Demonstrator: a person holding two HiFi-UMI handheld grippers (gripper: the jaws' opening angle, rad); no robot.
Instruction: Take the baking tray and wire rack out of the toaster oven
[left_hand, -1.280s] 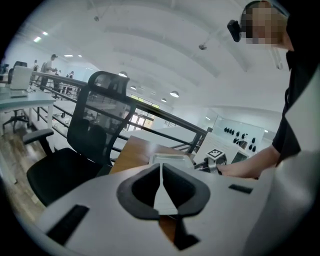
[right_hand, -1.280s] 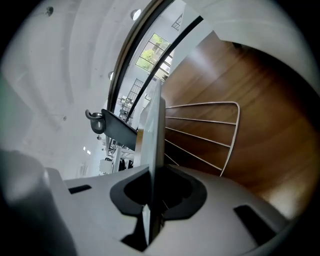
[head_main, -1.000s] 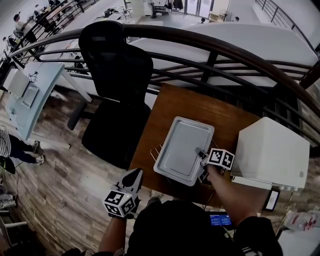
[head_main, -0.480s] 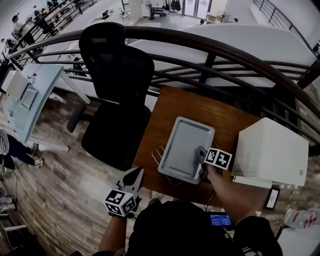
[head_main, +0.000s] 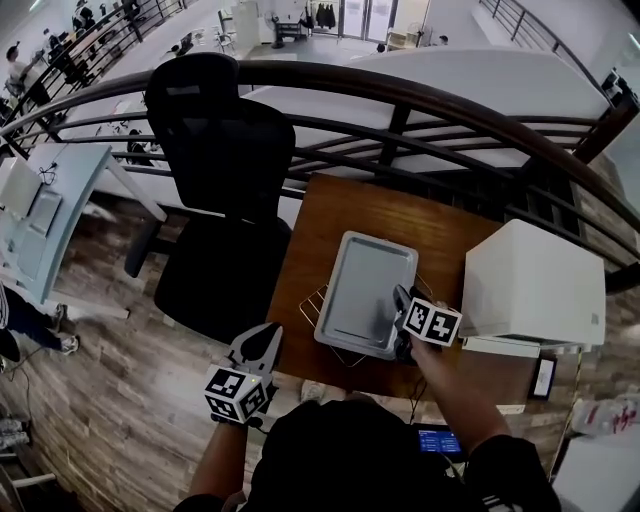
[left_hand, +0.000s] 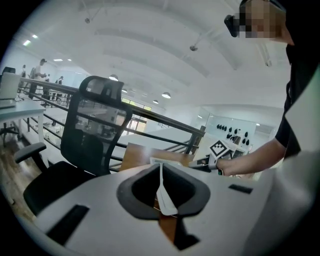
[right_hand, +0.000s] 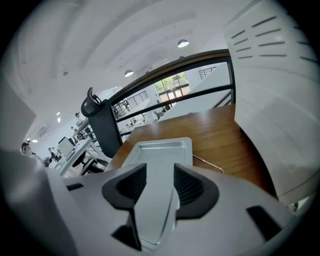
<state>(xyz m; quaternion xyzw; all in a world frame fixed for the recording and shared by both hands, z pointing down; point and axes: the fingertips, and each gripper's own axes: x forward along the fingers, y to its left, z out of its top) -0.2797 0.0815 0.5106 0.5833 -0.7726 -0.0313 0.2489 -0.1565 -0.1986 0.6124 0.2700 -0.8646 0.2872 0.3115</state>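
The wooden bench (head_main: 370, 215) carries everything. The white toaster oven (head_main: 535, 280) stands at its right end, and from these views its door and inside cannot be seen. The baking tray (head_main: 365, 290) lies flat near the middle of the bench's near edge, just left of the oven and not touching it. The wire rack (right_hand: 207, 162) sits under the tray, with only bits of wire poking out past the tray's sides. Both things look to be out of the oven already, so the task seems all but done.

The right hand-held gripper (right_hand: 160, 172) hangs over the tray's near right corner. Its jaws are spread and have just been closing part way. The tray shows through the gap below them, but the pads press on nothing. The left hand-held gripper (left_hand: 161, 170) is off the bench's near left corner with its jaws pressed together and nothing in them.

The step in hand is probably letting go and drawing clear. To do that well, the right gripper should lift straight off the rim, with the jaws kept wide of it. A snag could skid the tray across the rack (smooth metal resting on thin wire will likely slide easily) and push it toward the near edge.

As for containers, the tray holds nothing and its bed is bare.
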